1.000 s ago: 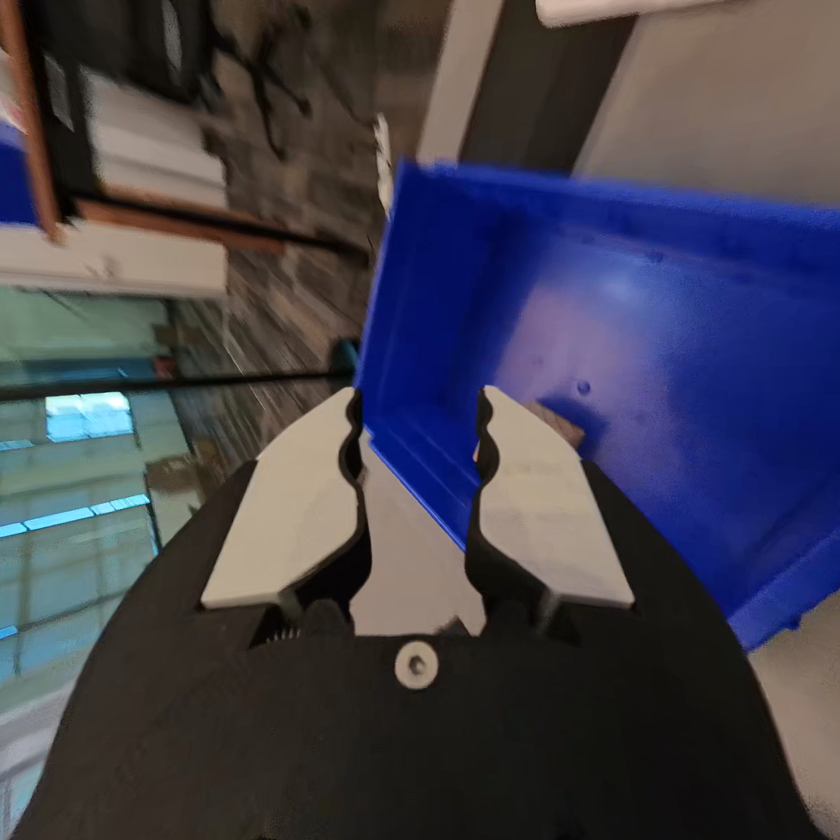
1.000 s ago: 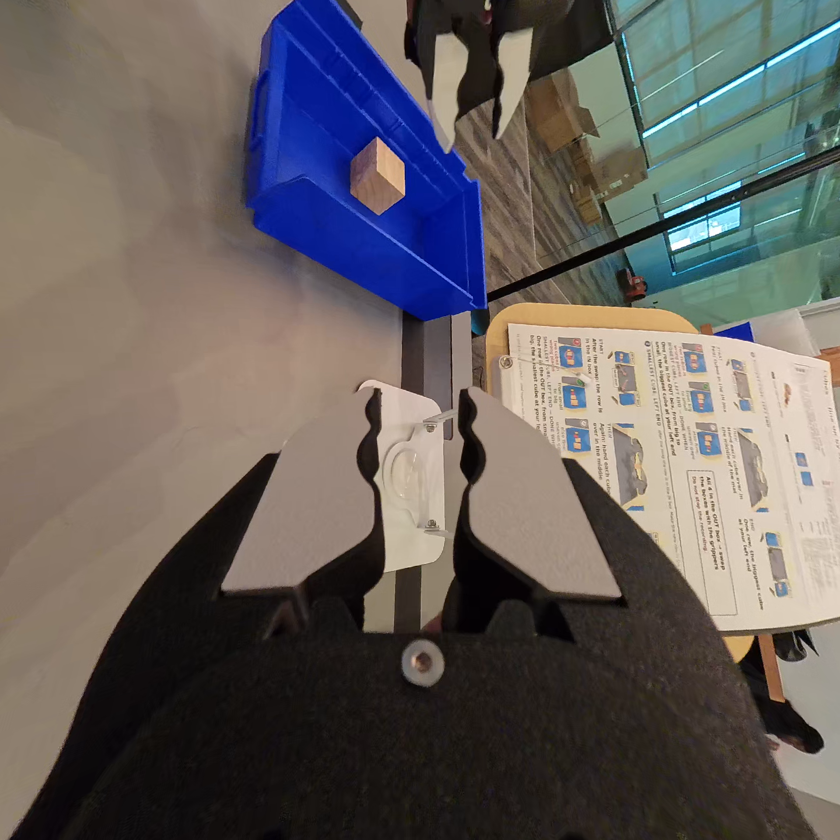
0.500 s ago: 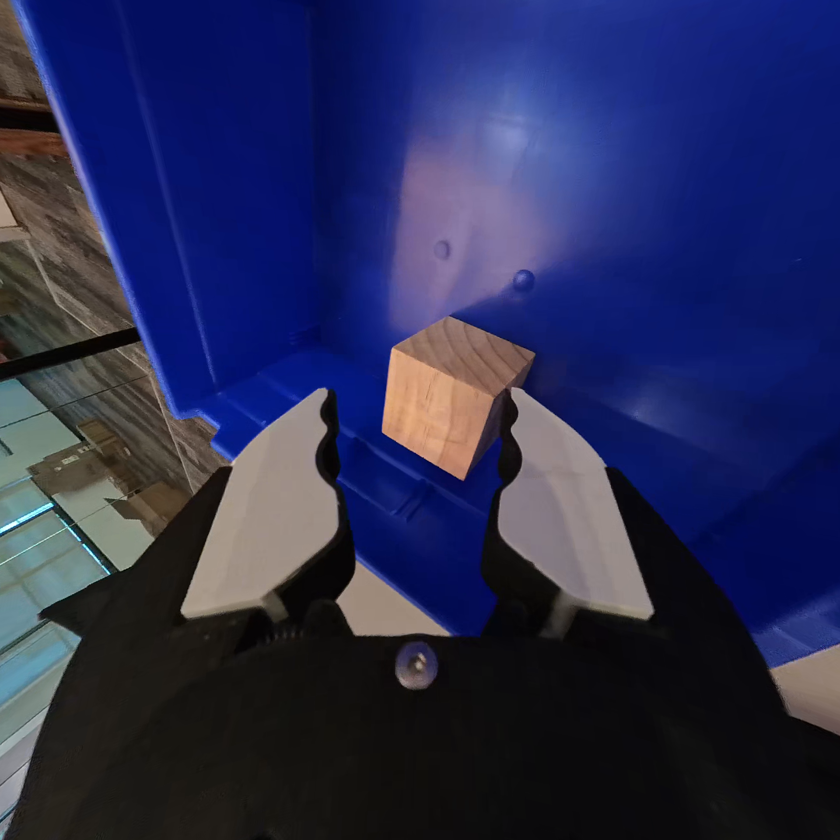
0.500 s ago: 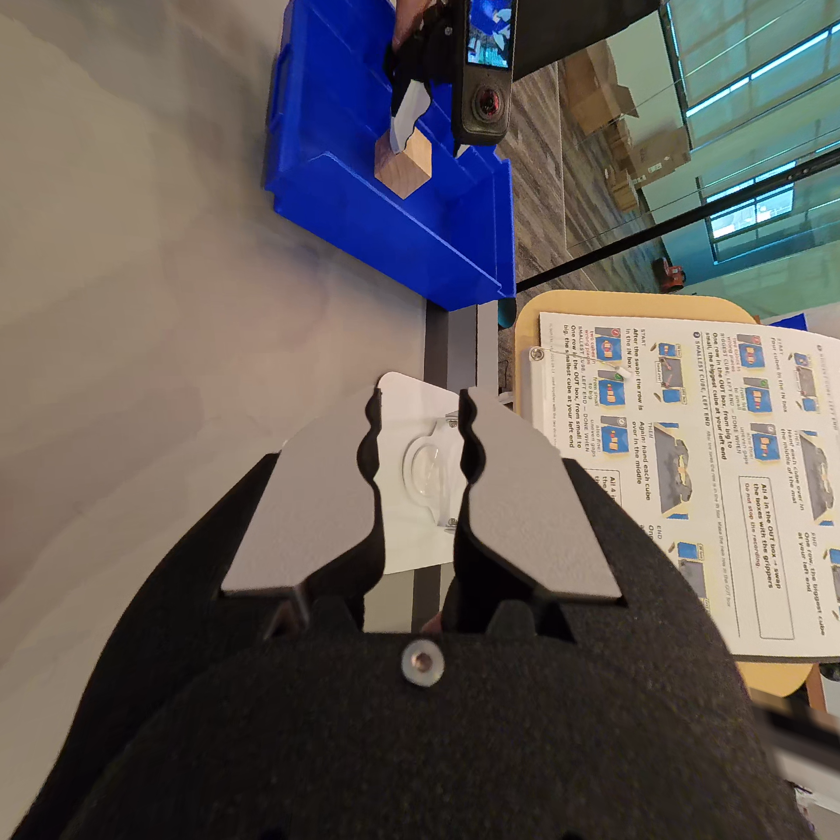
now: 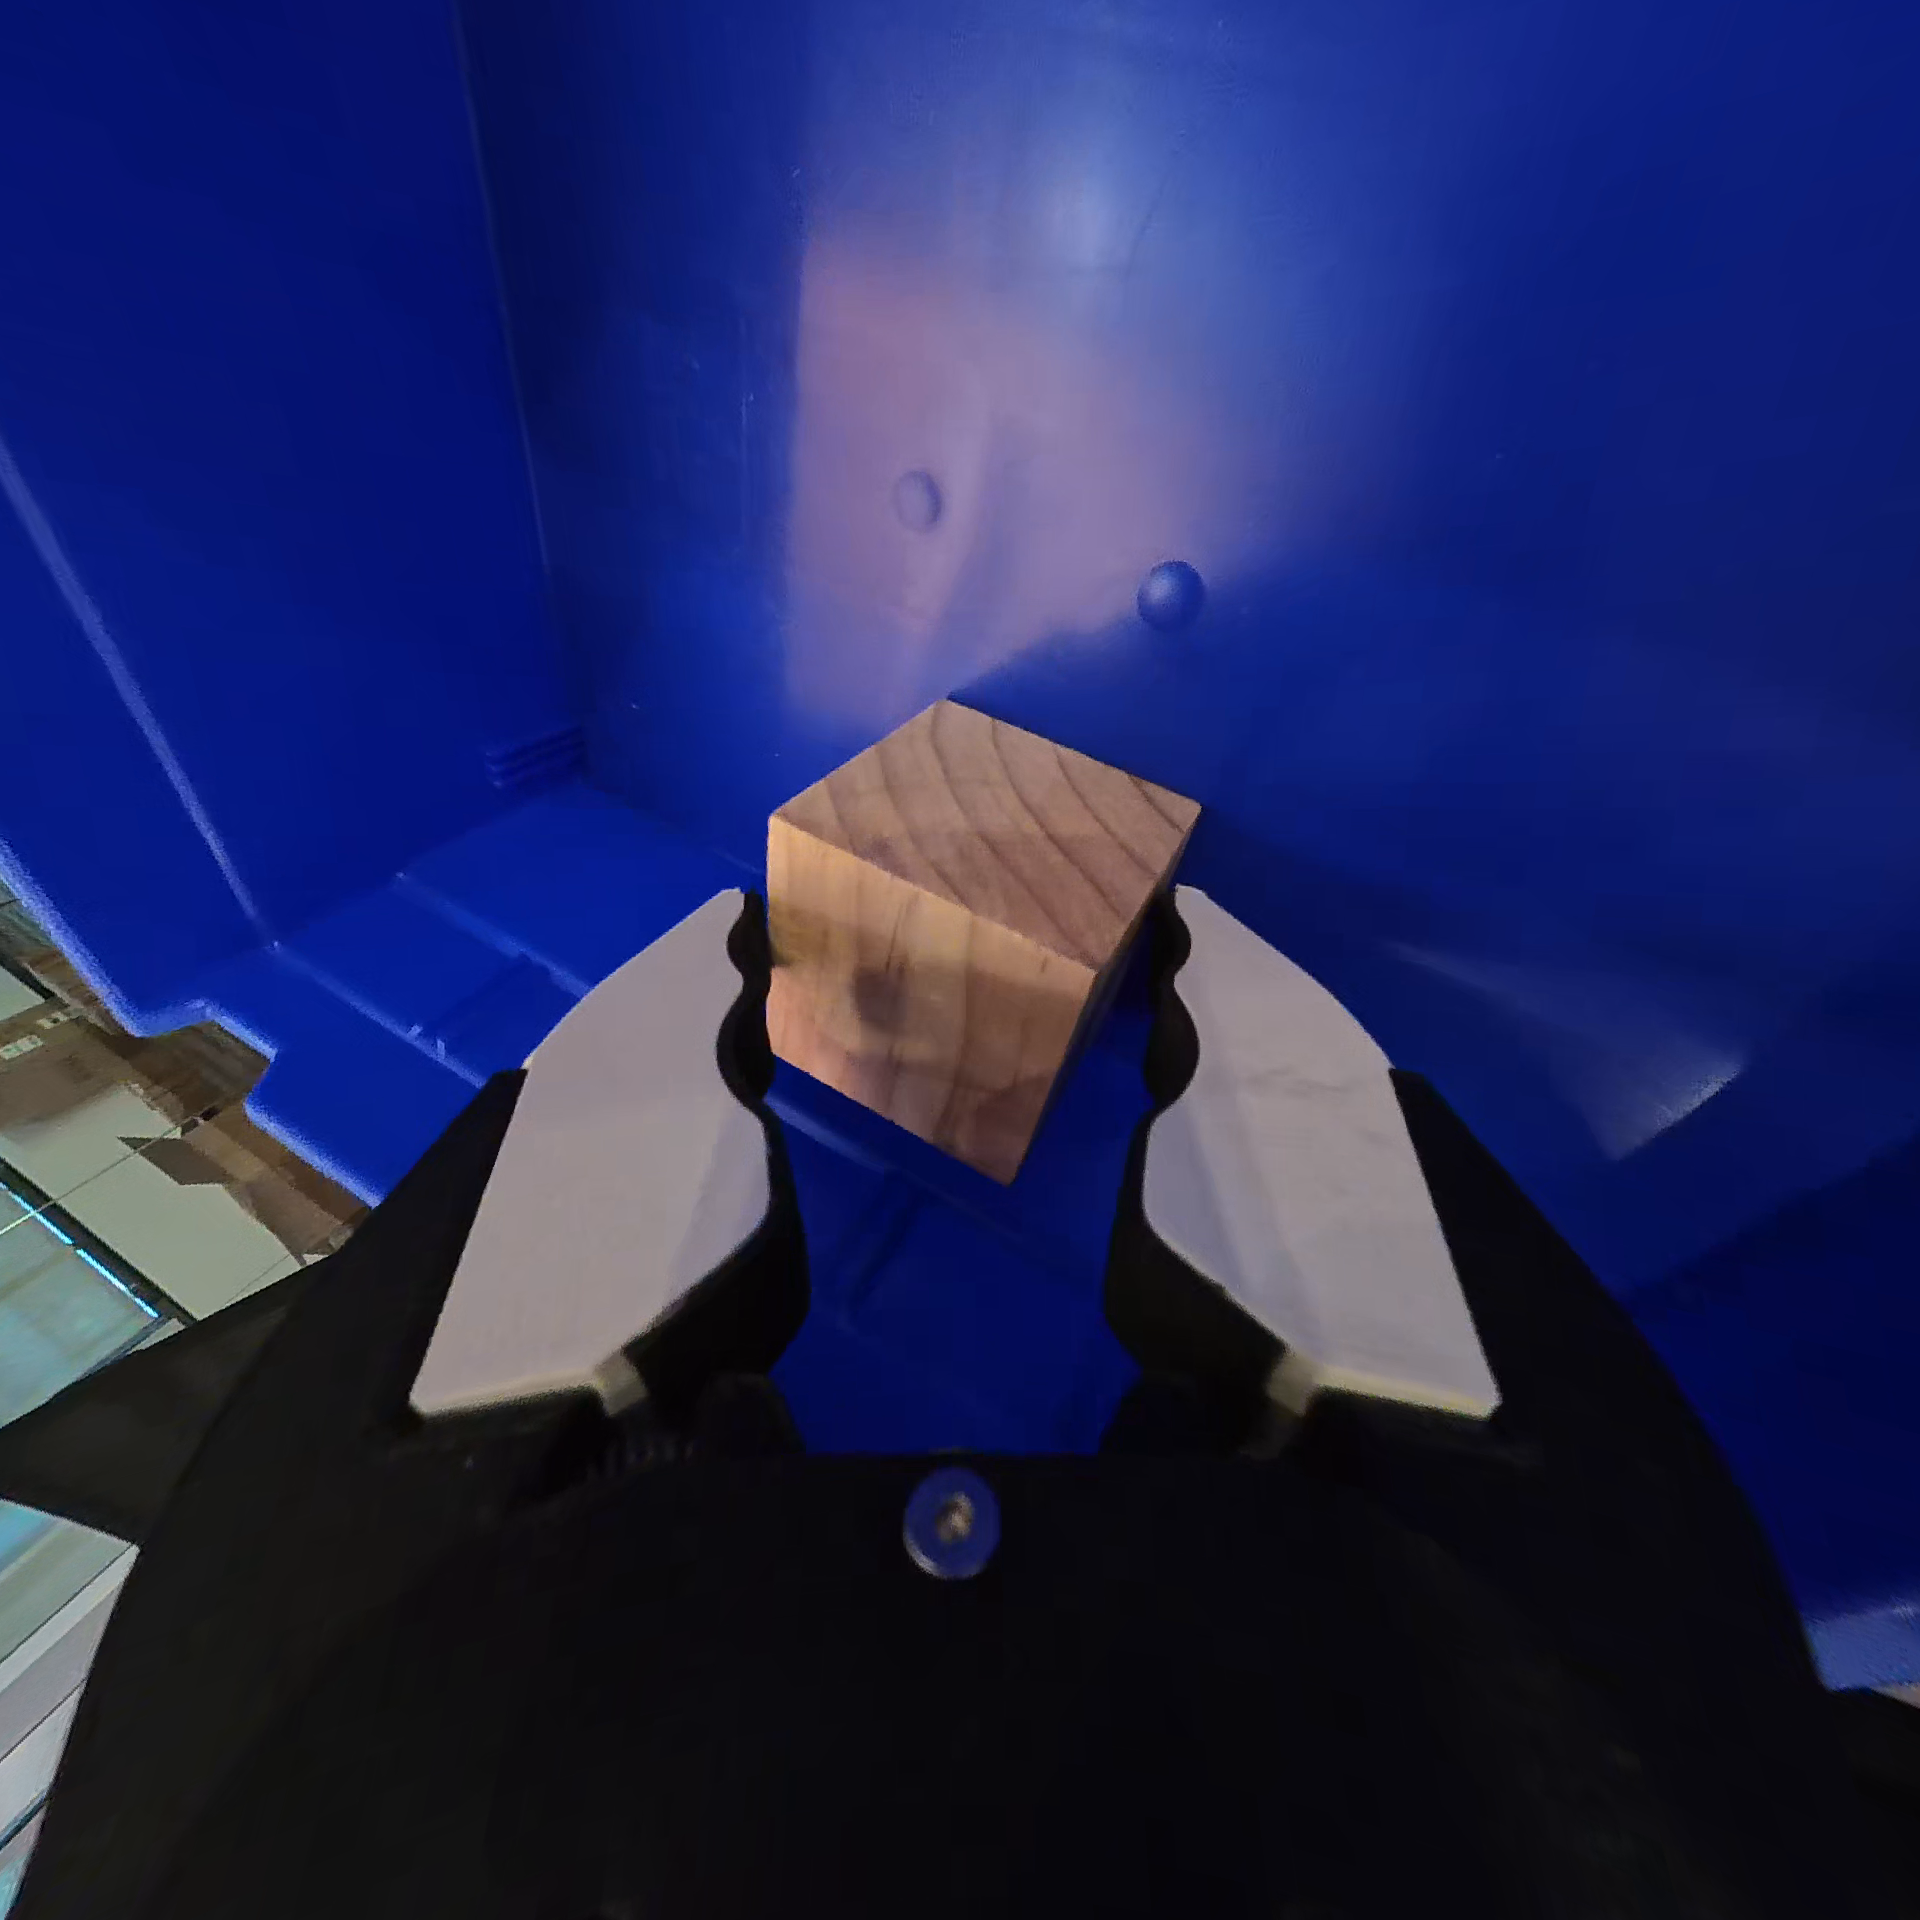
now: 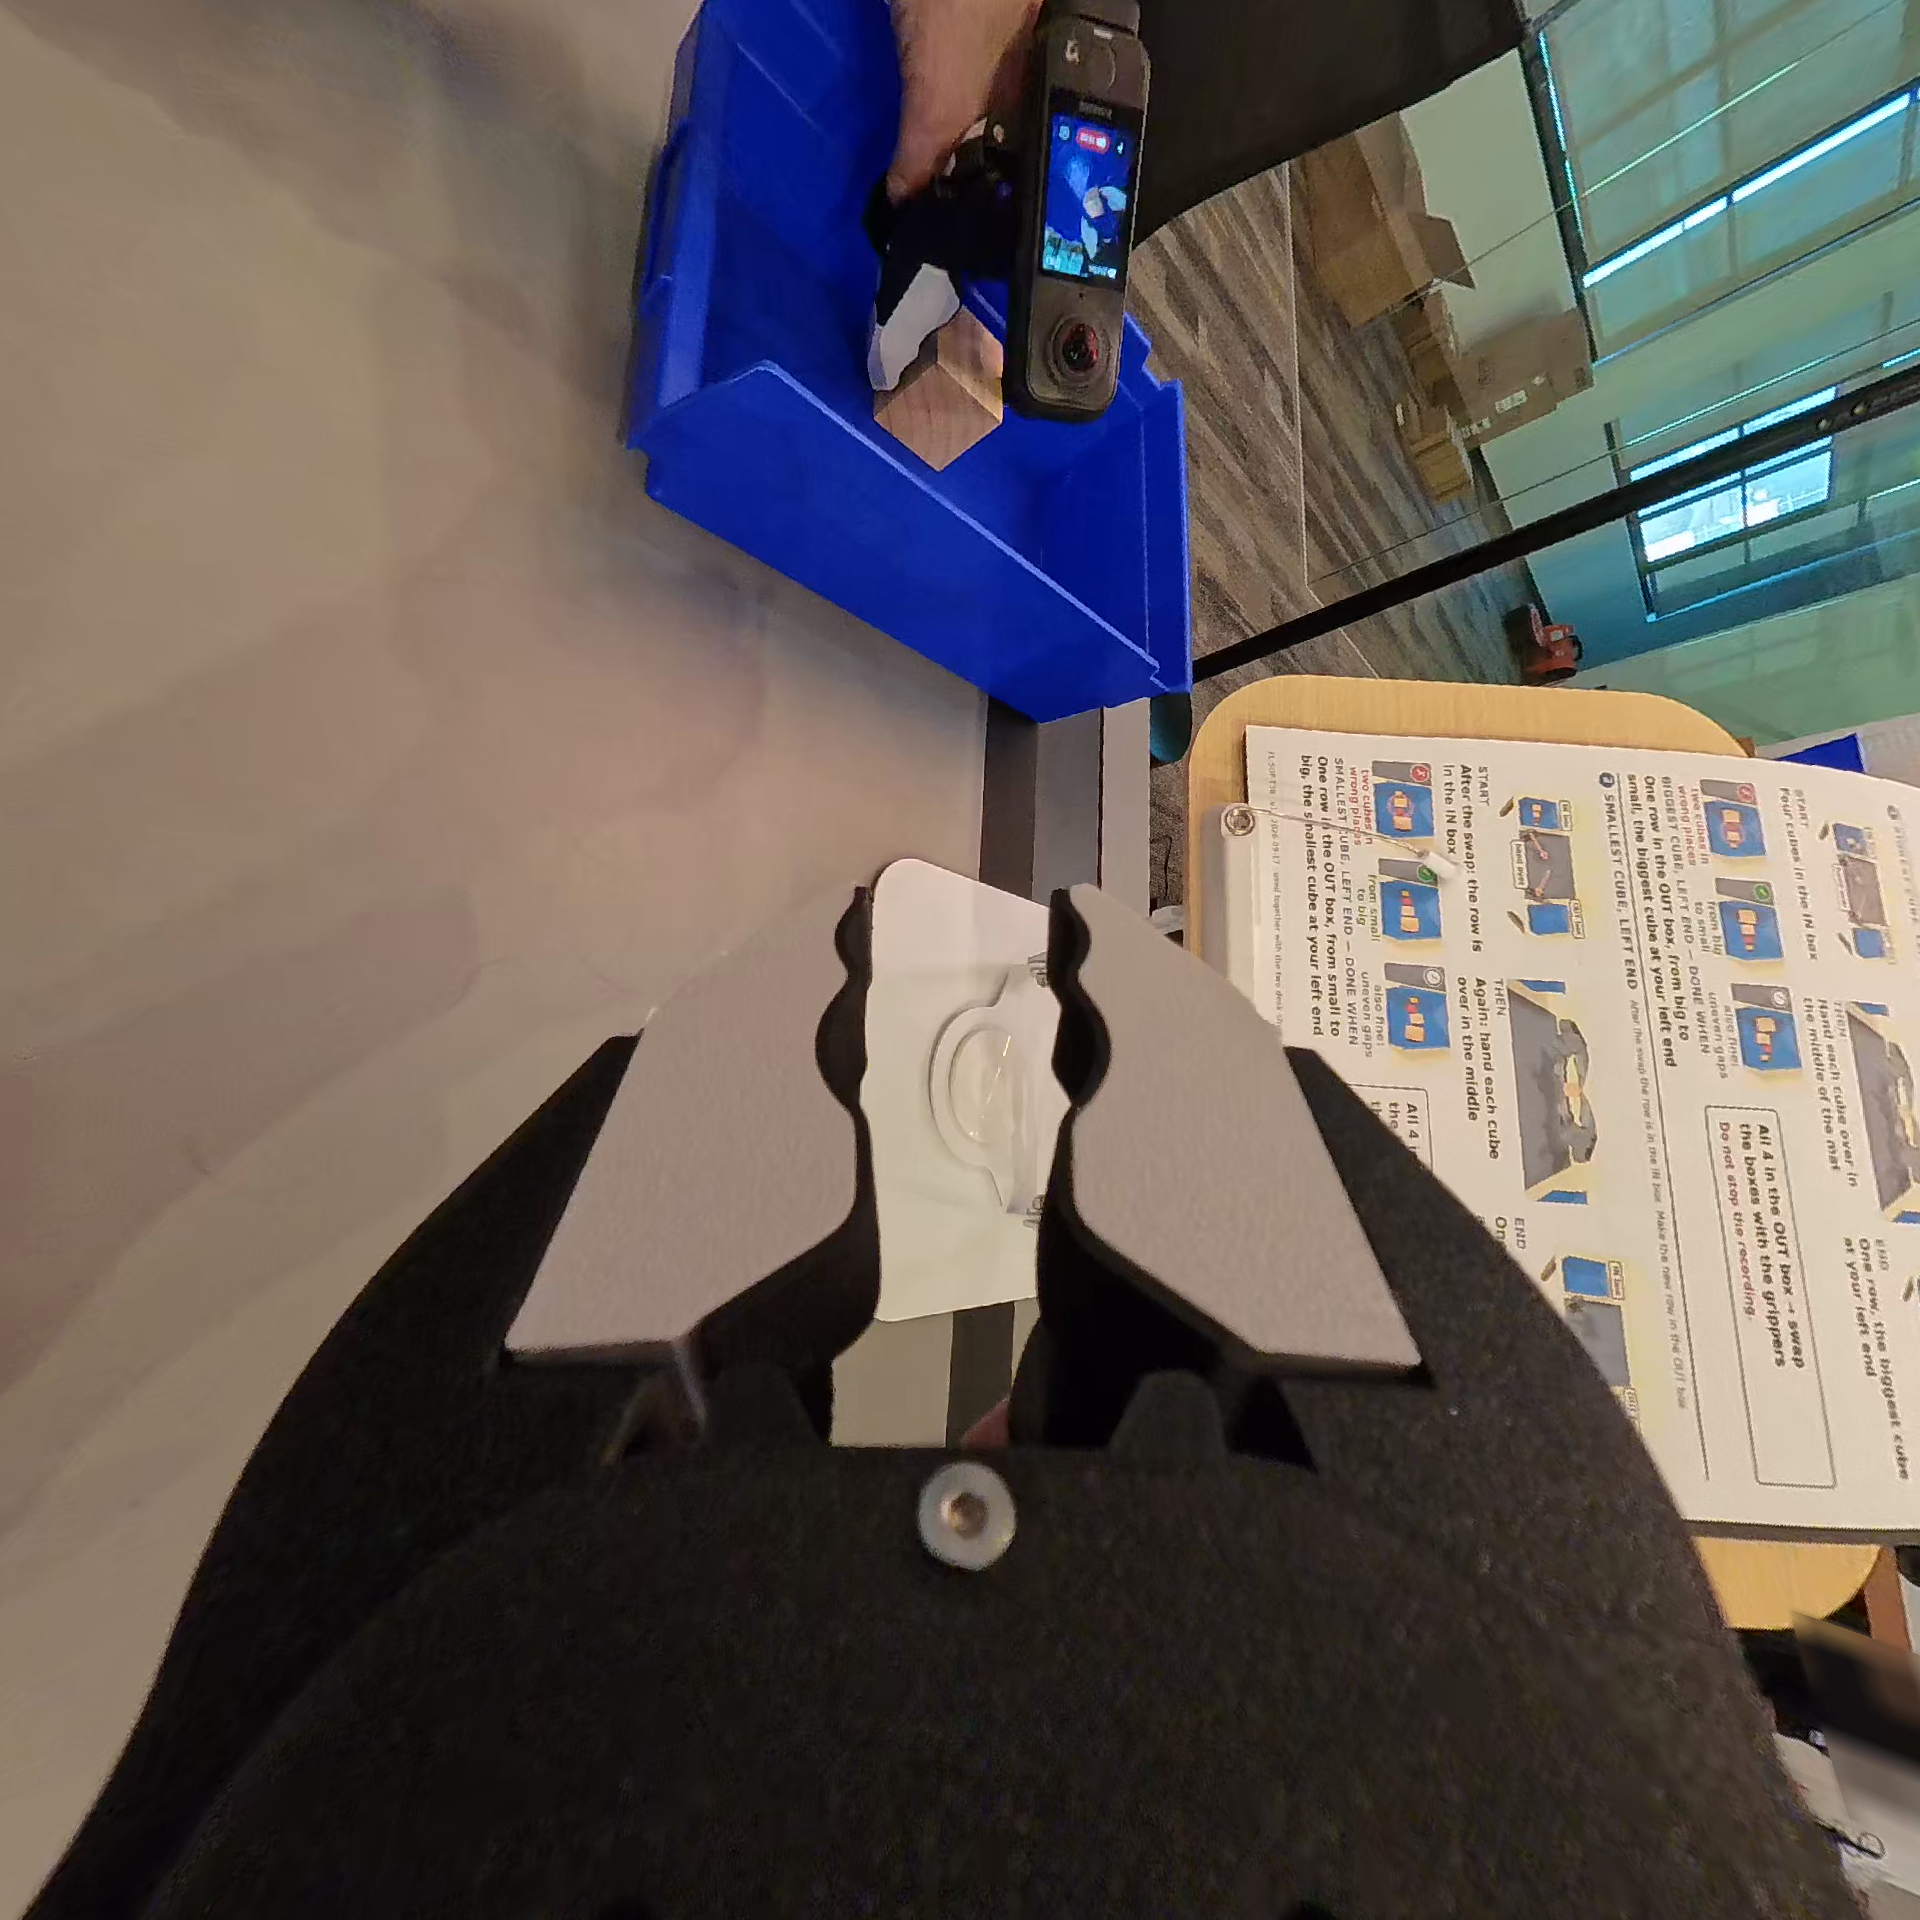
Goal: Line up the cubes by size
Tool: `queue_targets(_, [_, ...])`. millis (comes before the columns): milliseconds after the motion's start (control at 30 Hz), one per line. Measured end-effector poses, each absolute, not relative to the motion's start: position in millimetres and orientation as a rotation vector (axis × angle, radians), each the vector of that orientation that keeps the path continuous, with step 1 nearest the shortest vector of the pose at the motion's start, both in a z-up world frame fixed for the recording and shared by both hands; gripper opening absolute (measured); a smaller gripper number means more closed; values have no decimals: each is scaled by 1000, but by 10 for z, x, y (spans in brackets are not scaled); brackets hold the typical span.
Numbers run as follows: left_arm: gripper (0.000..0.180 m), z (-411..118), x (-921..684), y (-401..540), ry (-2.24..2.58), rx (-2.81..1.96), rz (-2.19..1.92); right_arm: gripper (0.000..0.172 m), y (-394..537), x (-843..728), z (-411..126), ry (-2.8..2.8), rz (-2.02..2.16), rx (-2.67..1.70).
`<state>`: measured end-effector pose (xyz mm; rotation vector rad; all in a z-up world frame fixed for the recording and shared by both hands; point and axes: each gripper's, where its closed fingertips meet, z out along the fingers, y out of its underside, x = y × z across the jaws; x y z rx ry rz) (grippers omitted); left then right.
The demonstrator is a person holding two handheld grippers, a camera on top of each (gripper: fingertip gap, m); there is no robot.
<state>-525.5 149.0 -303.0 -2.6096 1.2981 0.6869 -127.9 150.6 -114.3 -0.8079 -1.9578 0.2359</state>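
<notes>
A wooden cube (image 5: 966, 935) is seen standing on the floor of a blue bin (image 5: 1455, 520), set near one corner, with walls rising close on two sides and open floor on the others; the bin (image 6: 914, 540) is placed at the edge of a grey table (image 6: 364, 675). The left gripper (image 5: 956, 925) is lowered into the bin, jaws spread wide either side of the cube; the left pad appears to touch one face, while a gap is seen at the right pad (image 5: 1174, 997), so nothing is clamped. It is held from above by a hand (image 6: 945, 94). The right gripper (image 6: 956, 914) is held partly open and bare above the table edge, over a white plate (image 6: 956, 1091); an instruction sheet (image 6: 1610, 1039) lies alongside.
</notes>
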Motion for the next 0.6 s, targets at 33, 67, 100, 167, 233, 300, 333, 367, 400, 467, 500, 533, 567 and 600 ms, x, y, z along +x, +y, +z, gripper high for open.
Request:
queue_targets(33, [70,-3031,-5255,1493,1294,-2608,680,32,1508,-1281,-1151,-1960,235,-810])
queue_targets(67, [70,-3031,-5255,1495,1292,-2606,675,32,1510,-1284,-1159,-1963,235,-810])
queue_targets(100, [69,-3027,-5256,1495,1294,-2602,671,32,1511,-1288,-1165,-1964,234,-811])
queue_targets(167, [68,-3008,-5259,1490,1293,-2595,669,32,1509,-1300,-1170,-1964,234,-810])
queue_targets(233, [64,-2956,-5249,1493,1288,-2577,674,32,1505,-1314,-1169,-1961,238,-810])
queue_targets(300, [62,-2855,-5192,1517,1262,-2541,659,32,1516,-1331,-1157,-1948,244,-819])
queue_targets(333, [62,-2811,-5148,1521,1257,-2525,641,32,1517,-1337,-1156,-1946,247,-819])
queue_targets(367, [61,-2761,-5108,1528,1264,-2499,639,32,1515,-1343,-1157,-1946,249,-816])
queue_targets(400, [62,-2700,-5070,1538,1264,-2474,643,32,1515,-1351,-1152,-1940,252,-817])
queue_targets(467, [61,-2574,-4962,1560,1249,-2429,618,32,1516,-1373,-1139,-1929,259,-823])
queue_targets(500, [61,-2524,-4919,1567,1255,-2404,618,32,1510,-1379,-1139,-1929,258,-818])
queue_targets(533, [61,-2478,-4890,1573,1262,-2382,629,32,1500,-1383,-1140,-1930,260,-813])
queue_targets(567, [61,-2441,-4855,1576,1264,-2367,626,32,1491,-1389,-1139,-1930,262,-811])
queue_targets(600, [61,-2396,-4815,1586,1266,-2341,622,32,1484,-1394,-1135,-1929,265,-809])
